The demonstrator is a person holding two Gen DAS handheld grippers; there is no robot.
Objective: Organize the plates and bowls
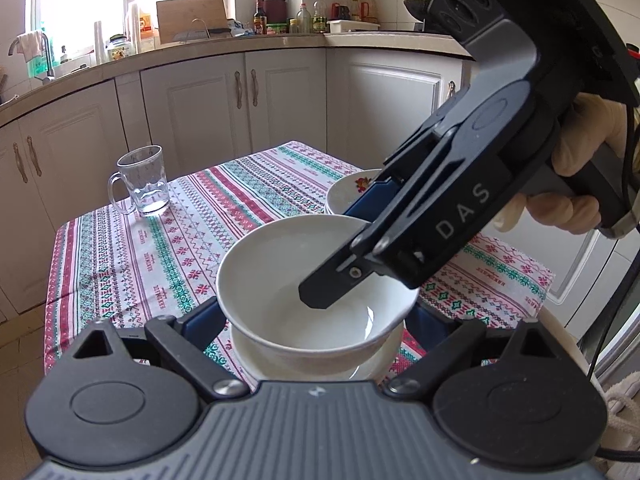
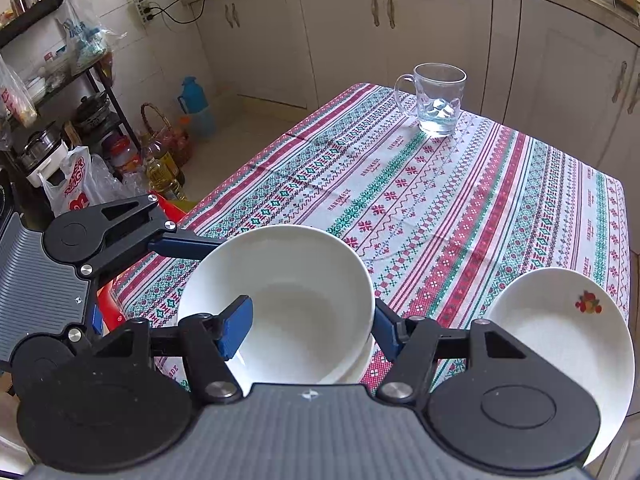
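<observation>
A plain white bowl rests in a second white bowl on the patterned tablecloth. My right gripper straddles the top bowl's wall. One blue finger hangs inside and clear of the wall, the other lies against the outside. My left gripper stands wide, with a blue finger on each side of the stack below the top rim. Its tips are hidden, so contact is unclear. One of its fingers reaches behind the bowl.
A shallow white plate with a fruit print lies at the table's corner, close to the stack. A glass mug stands at the far side. A gloved hand holds the right gripper. Cabinets surround the table.
</observation>
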